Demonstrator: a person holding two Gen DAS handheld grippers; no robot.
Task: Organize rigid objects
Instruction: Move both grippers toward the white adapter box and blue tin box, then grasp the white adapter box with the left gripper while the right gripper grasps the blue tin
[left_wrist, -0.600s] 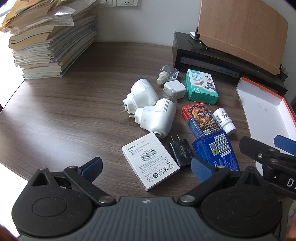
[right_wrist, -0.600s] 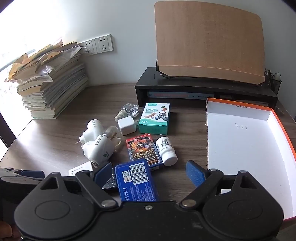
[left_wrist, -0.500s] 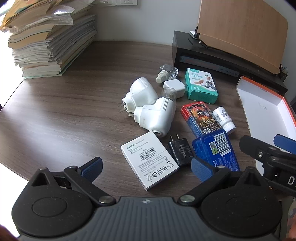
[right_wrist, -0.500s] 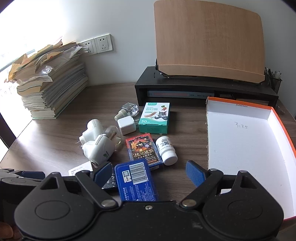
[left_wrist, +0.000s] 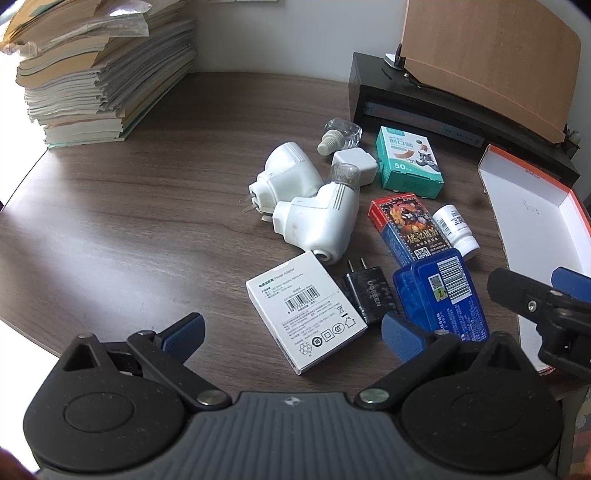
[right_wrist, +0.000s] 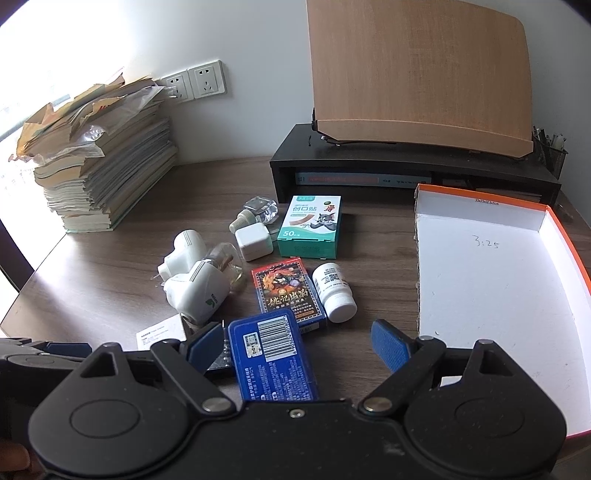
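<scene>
Rigid objects lie in a loose cluster on the wooden table (right_wrist: 110, 280), none yet in the white, orange-rimmed box (right_wrist: 491, 288) to their right, so the sorting looks unstarted. The blue case (right_wrist: 271, 356), card pack (right_wrist: 286, 291), pill bottle (right_wrist: 334, 291), plaster box (right_wrist: 312, 227) and white plug-in units (left_wrist: 314, 206) crowd together. Left gripper (left_wrist: 291, 330) and right gripper (right_wrist: 297, 345) both gape, empty.

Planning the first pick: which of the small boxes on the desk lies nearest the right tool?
The blue box with the barcode label. It lies between the right tool's open fingers, while the red card box and the green plaster box lie farther back.
</scene>
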